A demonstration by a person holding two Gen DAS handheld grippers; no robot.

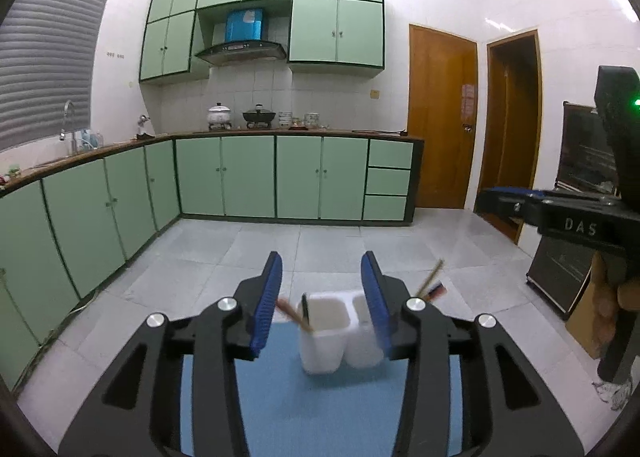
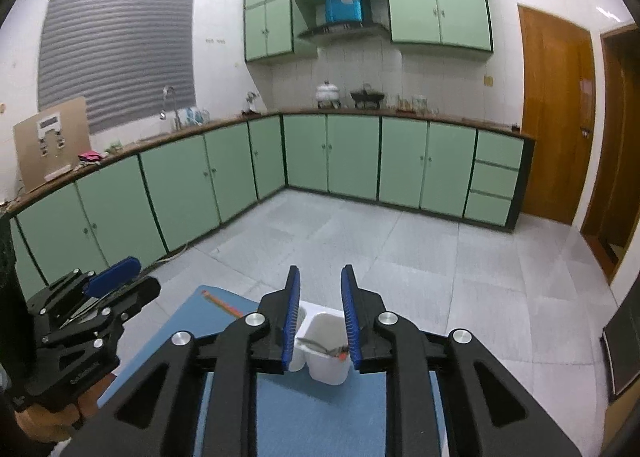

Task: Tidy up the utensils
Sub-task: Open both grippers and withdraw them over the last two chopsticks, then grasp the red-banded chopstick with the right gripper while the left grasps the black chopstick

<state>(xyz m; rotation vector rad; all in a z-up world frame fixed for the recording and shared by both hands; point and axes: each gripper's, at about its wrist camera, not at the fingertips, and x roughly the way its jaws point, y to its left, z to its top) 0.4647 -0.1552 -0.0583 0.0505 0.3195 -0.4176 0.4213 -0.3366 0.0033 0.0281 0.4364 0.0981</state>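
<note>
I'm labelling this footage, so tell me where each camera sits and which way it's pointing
Left wrist view: on the left gripper, looking forward along its open blue fingers over the white utensil holder on the blue mat toward the green cabinets; the right gripper and a hand show at the right edge.
Right wrist view: on the right gripper, same direction, its fingers open; the left gripper and a hand show at left.
Both share the holder, mat, cabinets and brown door.
</note>
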